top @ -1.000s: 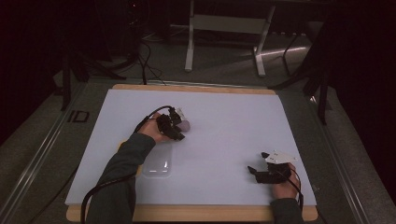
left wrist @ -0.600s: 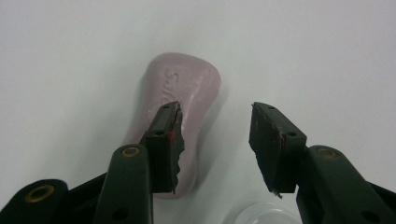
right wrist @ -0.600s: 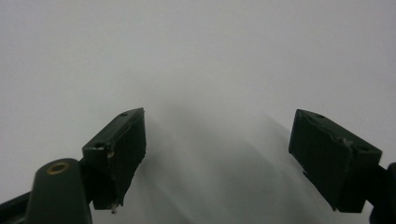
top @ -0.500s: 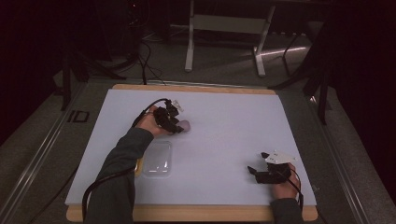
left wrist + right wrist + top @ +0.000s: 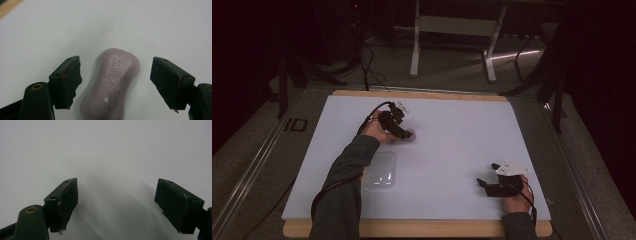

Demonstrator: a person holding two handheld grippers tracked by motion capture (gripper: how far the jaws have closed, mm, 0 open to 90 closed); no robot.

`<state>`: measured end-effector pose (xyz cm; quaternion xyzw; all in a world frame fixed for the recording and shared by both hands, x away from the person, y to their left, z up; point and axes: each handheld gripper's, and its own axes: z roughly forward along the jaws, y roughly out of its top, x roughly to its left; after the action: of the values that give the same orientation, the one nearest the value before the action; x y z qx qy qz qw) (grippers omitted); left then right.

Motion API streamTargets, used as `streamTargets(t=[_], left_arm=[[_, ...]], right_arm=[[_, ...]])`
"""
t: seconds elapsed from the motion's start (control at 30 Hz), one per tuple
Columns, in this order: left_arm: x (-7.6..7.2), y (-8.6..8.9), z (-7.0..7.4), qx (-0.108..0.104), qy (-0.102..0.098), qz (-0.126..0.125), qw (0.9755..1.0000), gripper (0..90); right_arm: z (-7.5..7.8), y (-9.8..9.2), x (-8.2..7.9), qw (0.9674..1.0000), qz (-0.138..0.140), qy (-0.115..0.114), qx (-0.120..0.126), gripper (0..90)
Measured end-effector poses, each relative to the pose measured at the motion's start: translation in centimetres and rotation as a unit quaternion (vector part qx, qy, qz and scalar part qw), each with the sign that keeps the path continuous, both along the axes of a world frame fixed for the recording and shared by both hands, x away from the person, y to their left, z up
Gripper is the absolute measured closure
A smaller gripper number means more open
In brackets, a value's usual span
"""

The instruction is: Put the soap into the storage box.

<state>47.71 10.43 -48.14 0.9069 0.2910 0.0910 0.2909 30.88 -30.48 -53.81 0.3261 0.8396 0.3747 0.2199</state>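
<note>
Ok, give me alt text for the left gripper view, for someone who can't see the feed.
A pale purple bar of soap, stamped with lettering, lies on the white table surface between the left gripper's two black jaws, which have just been opening and stand clear of it on both sides. A strip of the table's wooden edge shows at top left.

The soap bar runs off the bottom edge of the left gripper view; in the high view, the left tool partly covers it.

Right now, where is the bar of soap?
The pink soap bar lies on the white table sheet between the open jaws of the left gripper, left of centre in the high view, beyond the clear plastic tray.
</note>
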Motion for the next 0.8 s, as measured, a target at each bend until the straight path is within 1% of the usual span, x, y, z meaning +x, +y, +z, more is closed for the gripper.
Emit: streamTargets(t=[0.03,0.27,0.3,0.37,0.4,0.43,0.57,0.63,0.7,0.77,0.8], left_arm=[[0.1,0.0,-0.2,0.000,0.006,-0.002,1.0000,24.8],[0.5,0.2,-1.7,0.003,0.032,0.006,0.9995,24.4],[0.5,0.2,-1.8,0.012,0.032,0.004,0.9994,24.4],[0.6,0.2,-2.1,0.011,0.040,0.004,0.9991,24.4],[0.6,0.2,-2.2,0.016,0.040,0.004,0.9991,24.5],[0.6,0.2,-2.4,0.015,0.044,0.004,0.9989,24.5],[0.6,0.3,-2.8,0.022,0.050,0.005,0.9985,28.1],[0.5,0.3,-3.0,0.032,0.050,0.006,0.9982,29.3],[0.4,0.4,-3.2,0.041,0.056,0.008,0.9975,29.9],[0.2,0.4,-3.1,0.041,0.063,0.007,0.9971,31.8],[0.2,0.4,-2.9,0.048,0.065,0.006,0.9967,34.9]], right_arm=[[0.0,0.0,0.0,1.0000,0.000,0.000,0.000,18.7],[0.0,0.0,0.0,1.0000,0.001,0.001,-0.002,18.7],[0.0,0.0,0.0,1.0000,0.001,0.001,-0.002,18.7],[0.0,0.0,0.0,1.0000,0.002,0.001,-0.002,18.7],[0.0,0.0,0.0,1.0000,0.002,0.000,-0.003,18.7],[0.0,0.1,0.0,1.0000,0.002,0.000,-0.002,18.8],[0.0,0.1,0.0,1.0000,0.002,0.000,-0.002,18.7],[0.0,0.1,0.0,1.0000,0.002,0.000,-0.003,18.8],[0.0,0.1,0.0,1.0000,0.002,0.000,-0.004,18.7],[0.0,0.1,0.0,1.0000,0.002,0.000,-0.005,18.7],[0.0,0.1,0.0,1.0000,0.002,0.000,-0.005,18.7]])
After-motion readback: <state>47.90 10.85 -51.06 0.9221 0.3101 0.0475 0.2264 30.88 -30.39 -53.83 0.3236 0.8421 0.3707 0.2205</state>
